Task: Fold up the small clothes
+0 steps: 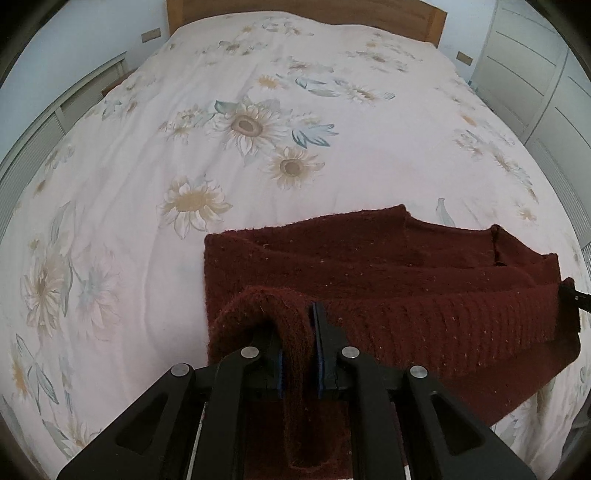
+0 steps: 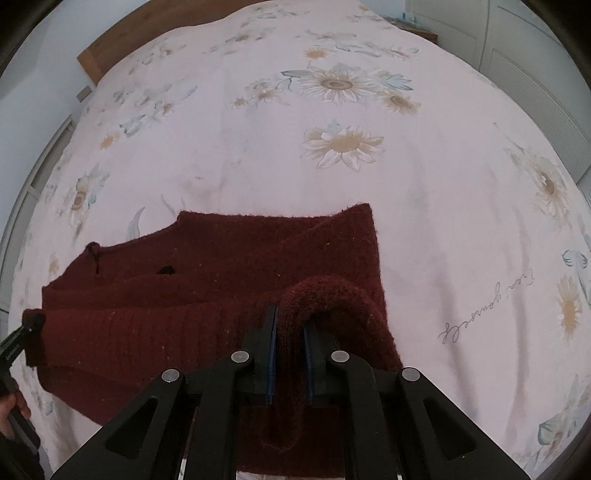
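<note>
A bed point(image 1: 258, 92) under a pale quilt printed with sunflowers filled both views, a wooden headboard point(image 1: 306, 14) at its far end and white louvred doors point(image 2: 535, 92) to one side. A dark red knitted sweater point(image 1: 406, 280) lay partly folded across the near part of the quilt. The left gripper point(image 1: 297, 354) had closed its blue-padded fingers on the sweater's near left edge, while the right gripper point(image 2: 290, 354) pinched the near right edge, both bunching the knit upward.
</note>
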Demonstrator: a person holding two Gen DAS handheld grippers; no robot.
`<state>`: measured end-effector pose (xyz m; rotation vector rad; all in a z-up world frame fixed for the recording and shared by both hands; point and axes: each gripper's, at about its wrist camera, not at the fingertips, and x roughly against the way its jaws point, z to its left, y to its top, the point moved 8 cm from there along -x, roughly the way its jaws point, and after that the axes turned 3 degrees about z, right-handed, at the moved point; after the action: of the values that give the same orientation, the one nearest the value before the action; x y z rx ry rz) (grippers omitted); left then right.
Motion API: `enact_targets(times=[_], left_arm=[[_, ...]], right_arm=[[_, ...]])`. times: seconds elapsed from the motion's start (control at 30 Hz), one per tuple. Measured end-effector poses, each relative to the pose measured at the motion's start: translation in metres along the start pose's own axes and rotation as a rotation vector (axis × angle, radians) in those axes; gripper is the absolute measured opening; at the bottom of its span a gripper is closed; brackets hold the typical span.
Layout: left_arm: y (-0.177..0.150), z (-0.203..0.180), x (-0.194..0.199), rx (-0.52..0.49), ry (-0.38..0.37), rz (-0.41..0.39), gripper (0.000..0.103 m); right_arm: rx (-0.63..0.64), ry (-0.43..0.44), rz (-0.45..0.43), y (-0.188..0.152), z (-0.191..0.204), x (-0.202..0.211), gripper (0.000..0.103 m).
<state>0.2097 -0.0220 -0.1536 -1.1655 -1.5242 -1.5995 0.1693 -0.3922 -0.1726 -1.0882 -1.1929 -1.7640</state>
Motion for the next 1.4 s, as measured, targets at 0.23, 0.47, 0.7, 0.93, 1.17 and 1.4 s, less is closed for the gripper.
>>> enact_targets(times=[0.23,0.47,0.7,0.93,1.17,1.4], left_arm=[[0.011,-0.005,0.016,0.050,-0.055,-0.004,0.039],[0.027,-0.018,0.047,0.028,-0.071,-0.113,0.078],[0.027,-0.042,0.061,-0.040,-0.056,-0.156,0.102],[-0.003,-0.080,0.036,-0.153,-0.024,-0.153,0.102],[-0.047,-0.092,-0.007,-0.157,-0.051,-0.091,0.102],[-0.071,-0.044,-0.028,-0.109,-0.009,-0.071,0.102]], right_arm=[[-0.021,0.044,-0.027,0.009,0.008,0.019,0.026],[-0.002,0.059,-0.092,0.019,0.022,0.045,0.070],[0.094,0.025,-0.144,0.015,0.045,0.062,0.085],[0.240,-0.070,-0.204,-0.029,0.076,0.044,0.103],[0.318,-0.139,-0.204,-0.089,0.089,-0.004,0.103],[0.222,-0.112,-0.202,-0.100,0.048,-0.018,0.103]])
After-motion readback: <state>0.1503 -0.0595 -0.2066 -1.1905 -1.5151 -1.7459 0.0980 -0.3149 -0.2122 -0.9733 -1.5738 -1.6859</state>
